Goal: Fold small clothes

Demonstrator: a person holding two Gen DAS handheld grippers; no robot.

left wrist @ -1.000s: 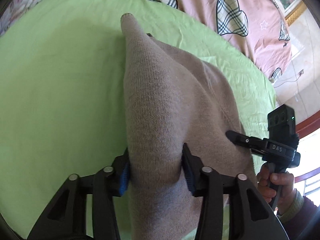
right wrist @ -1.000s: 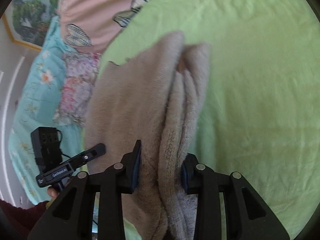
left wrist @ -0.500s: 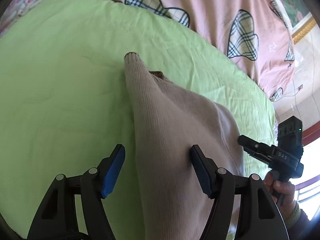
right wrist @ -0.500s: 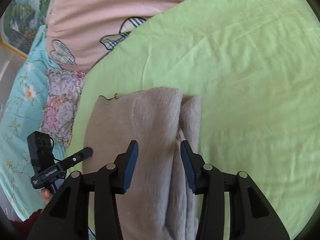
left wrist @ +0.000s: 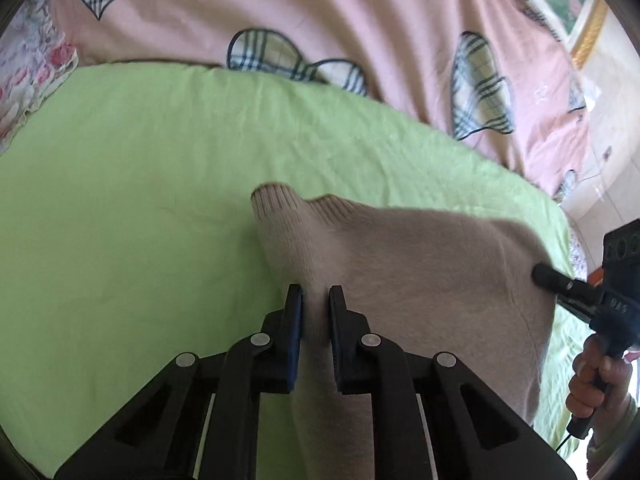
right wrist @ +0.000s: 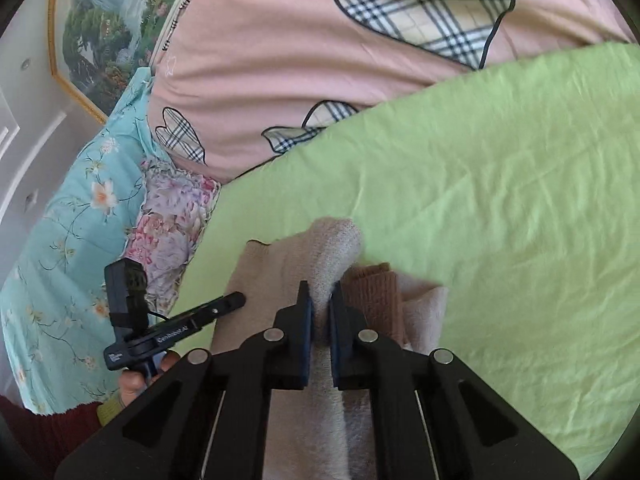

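A beige knit sweater [left wrist: 420, 256] lies spread across the green sheet [left wrist: 140, 200]. My left gripper [left wrist: 315, 300] is shut on a pinched ridge of it near its left edge. In the right wrist view the same sweater [right wrist: 332, 248] shows bunched, with a ribbed brownish cuff [right wrist: 374, 292] beside it. My right gripper [right wrist: 320, 300] is shut on a fold of the sweater. Each gripper also shows in the other's view, the right one [left wrist: 576, 288] at the sweater's far right edge, the left one [right wrist: 192, 320] at its left edge.
A pink quilt with plaid hearts [left wrist: 320, 20] lies beyond the green sheet. A teal floral cover [right wrist: 60, 240] and a flowered pillow [right wrist: 168, 240] lie to the left in the right wrist view. A framed picture [right wrist: 108, 20] hangs on the wall.
Both grippers opened half a second ago and have shut again on the sweater, lower down. The sweater now lies flatter and wider on the sheet.
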